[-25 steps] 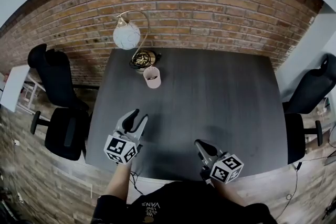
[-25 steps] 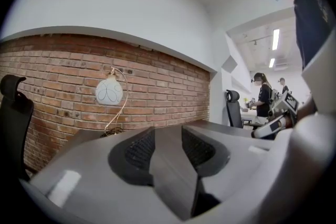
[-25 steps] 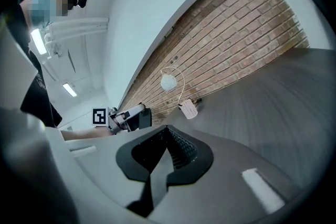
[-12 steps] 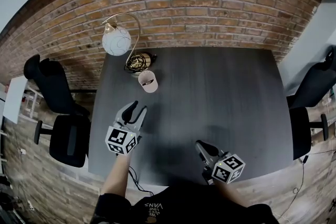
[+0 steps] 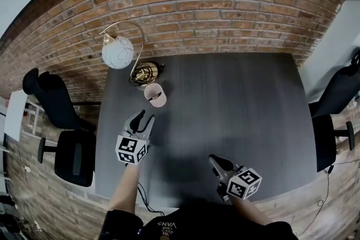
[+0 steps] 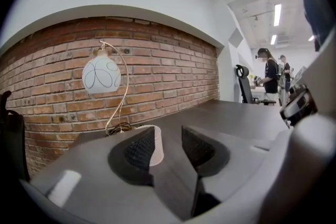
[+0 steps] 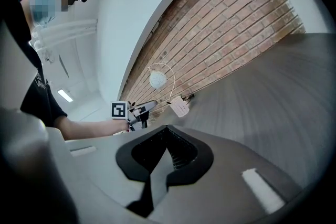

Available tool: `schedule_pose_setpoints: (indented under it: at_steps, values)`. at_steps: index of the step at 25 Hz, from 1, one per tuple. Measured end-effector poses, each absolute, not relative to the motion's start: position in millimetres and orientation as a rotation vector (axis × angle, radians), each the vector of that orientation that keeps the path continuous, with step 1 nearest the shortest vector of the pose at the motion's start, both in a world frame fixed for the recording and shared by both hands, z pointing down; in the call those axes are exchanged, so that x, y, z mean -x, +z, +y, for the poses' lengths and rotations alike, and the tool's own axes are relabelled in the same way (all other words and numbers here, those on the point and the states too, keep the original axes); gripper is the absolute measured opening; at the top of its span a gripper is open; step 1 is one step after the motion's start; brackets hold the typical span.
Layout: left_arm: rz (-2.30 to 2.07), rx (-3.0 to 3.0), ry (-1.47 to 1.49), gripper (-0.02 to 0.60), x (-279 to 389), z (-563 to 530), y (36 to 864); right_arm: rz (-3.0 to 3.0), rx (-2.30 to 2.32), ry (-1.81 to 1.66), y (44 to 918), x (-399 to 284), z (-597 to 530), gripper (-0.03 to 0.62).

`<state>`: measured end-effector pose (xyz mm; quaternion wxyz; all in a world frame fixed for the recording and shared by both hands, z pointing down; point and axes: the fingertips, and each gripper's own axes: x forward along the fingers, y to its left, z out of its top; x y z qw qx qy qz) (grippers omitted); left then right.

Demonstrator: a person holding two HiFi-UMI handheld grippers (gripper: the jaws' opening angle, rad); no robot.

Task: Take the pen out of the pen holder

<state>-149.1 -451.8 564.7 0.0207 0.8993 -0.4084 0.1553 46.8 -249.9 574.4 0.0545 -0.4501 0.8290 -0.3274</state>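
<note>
Your left gripper [image 5: 145, 116] has closed most of the gap to the pen holder [image 5: 155, 95], its jaws released and empty.

Head view: the holder stands on the counter [image 5: 236, 104] at 1 o'clock from that gripper, near but apart, with the lamp [image 5: 117, 52] and its coiled cable [image 5: 145, 71] just behind it. A dark streak inside may be the pen, but it's too small to be sure. Left gripper view: nothing sits between the parted jaws, and the left one covers part of the holder [image 6: 156, 144], so you see no pen. Come in low and you'd likely tip the light cup or shove it into the cable. Right gripper view: your right gripper [image 7: 167, 150] is clenched on nothing, well apart from the holder.
</note>
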Motion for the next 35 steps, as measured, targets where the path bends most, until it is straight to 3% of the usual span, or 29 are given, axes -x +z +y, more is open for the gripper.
schedule_pose_setpoints:
  at_steps: [31, 35]
  values:
    - [-1.31, -2.638, 0.662, 0.167, 148.7, -537.7, 621.0, 2.471, 1.419, -1.091, 610.6, -80.7, -281.9, 0.003]
    - [-1.328, -2.623, 0.665, 0.127, 151.7, -540.3, 622.7, 2.465, 1.425, -1.097, 613.0, -81.6, -280.6, 0.002]
